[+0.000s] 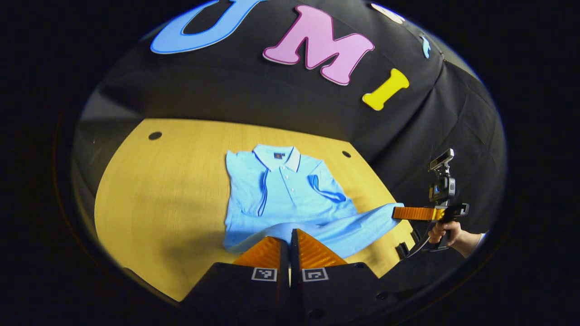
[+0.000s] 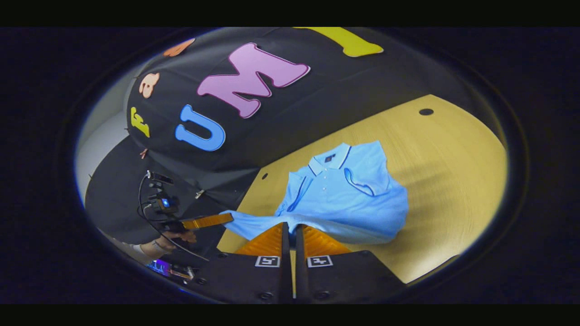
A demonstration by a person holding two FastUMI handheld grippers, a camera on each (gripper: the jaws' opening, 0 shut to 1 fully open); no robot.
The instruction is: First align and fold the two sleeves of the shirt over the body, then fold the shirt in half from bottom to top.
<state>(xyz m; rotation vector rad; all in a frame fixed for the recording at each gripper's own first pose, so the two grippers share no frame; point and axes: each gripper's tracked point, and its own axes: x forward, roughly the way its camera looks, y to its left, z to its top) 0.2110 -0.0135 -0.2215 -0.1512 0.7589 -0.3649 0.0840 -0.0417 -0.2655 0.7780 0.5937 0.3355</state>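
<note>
A light blue polo shirt (image 1: 290, 190) lies collar-far on the yellow table (image 1: 158, 194), both sleeves folded in over its chest. My left gripper (image 1: 290, 235) is shut on the shirt's bottom hem, which is raised off the table. To the right, my right gripper (image 1: 396, 213) is shut on the hem's other corner, held by a hand (image 1: 442, 233). In the right gripper view the shirt (image 2: 344, 194) has its hem pinched in my right gripper (image 2: 292, 228), and my left gripper (image 2: 229, 218) grips the far corner. The hem stretches between them.
The table (image 2: 453, 167) has bare wood on both sides of the shirt, with small round holes (image 1: 155, 135) (image 2: 426, 112) near its back edge. Black cloth walls close off the back.
</note>
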